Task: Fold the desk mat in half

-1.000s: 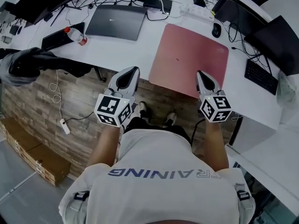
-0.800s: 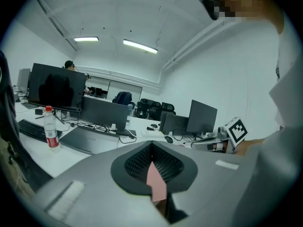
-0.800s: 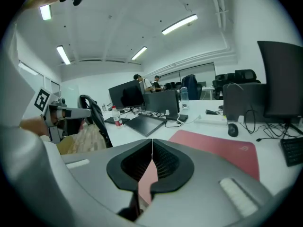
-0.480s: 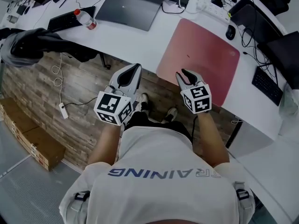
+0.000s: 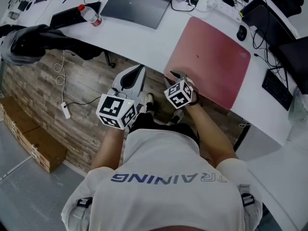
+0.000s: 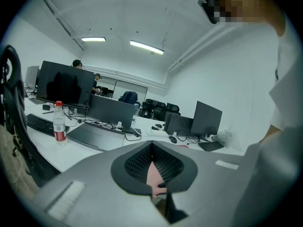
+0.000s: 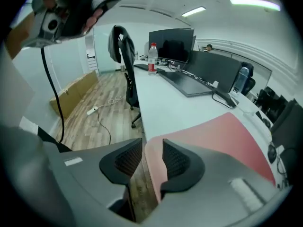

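The white desk [image 5: 144, 40] is bare between the pink rectangular desk mat [image 5: 211, 61] and the closed grey laptop [image 5: 137, 6], which leaves room to pass. At the mat's far edge stand a black computer mouse [image 5: 241, 32] and a white power strip with cables [image 5: 219, 6]. A black keyboard [image 5: 275, 83] lies near its right side.

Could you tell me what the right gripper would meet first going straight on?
Most likely the desk mat: its near corner sits between the jaws of the right gripper, which have just been opening.

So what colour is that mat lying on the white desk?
The desk mat is a plain dusty pink with no pattern. The head view shows it best.
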The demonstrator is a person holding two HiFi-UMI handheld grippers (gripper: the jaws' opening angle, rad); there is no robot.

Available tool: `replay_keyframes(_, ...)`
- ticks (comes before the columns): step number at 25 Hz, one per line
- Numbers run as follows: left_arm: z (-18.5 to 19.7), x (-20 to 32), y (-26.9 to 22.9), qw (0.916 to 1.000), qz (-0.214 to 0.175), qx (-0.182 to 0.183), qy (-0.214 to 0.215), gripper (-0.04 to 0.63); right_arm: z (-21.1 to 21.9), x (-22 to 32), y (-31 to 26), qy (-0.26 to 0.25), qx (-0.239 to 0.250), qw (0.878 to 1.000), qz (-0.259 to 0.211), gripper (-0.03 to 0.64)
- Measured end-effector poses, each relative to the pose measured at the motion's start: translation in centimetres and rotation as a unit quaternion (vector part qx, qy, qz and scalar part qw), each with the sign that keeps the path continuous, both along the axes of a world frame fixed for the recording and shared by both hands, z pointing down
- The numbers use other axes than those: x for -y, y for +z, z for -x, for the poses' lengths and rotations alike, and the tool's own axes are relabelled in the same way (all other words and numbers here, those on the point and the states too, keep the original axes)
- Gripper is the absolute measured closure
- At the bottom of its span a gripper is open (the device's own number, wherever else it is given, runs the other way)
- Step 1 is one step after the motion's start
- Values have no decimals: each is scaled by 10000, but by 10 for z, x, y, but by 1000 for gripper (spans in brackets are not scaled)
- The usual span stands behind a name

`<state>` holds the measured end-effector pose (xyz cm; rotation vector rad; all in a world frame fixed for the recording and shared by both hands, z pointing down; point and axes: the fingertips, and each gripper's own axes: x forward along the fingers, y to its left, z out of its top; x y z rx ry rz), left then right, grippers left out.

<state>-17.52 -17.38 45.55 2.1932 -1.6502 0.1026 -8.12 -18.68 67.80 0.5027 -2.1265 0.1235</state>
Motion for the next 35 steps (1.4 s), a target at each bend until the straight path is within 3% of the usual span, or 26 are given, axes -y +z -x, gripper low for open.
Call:
replay_keyframes(10,1,4,2,10000,28,26,66,597,12,-4,38,-348,-750,9960,-326,456)
replay_keyframes(12,0,4,3,10000,41,35,78,597,12,-2,39,-388,-794,9948,-498,488)
replay_keyframes(21,-2,1,3,9999,64,52,85,597,9,-1,37,-377,-648,9958,-533,512)
replay_keyframes(27,2,-1,4,9999,79,72,51,597,11,-4,30,-297,-611,9949,-743,580)
replay_keyframes(35,2,2,5,9999,65,58,101,597,9,0,21,-72,-348,9976,-602,591)
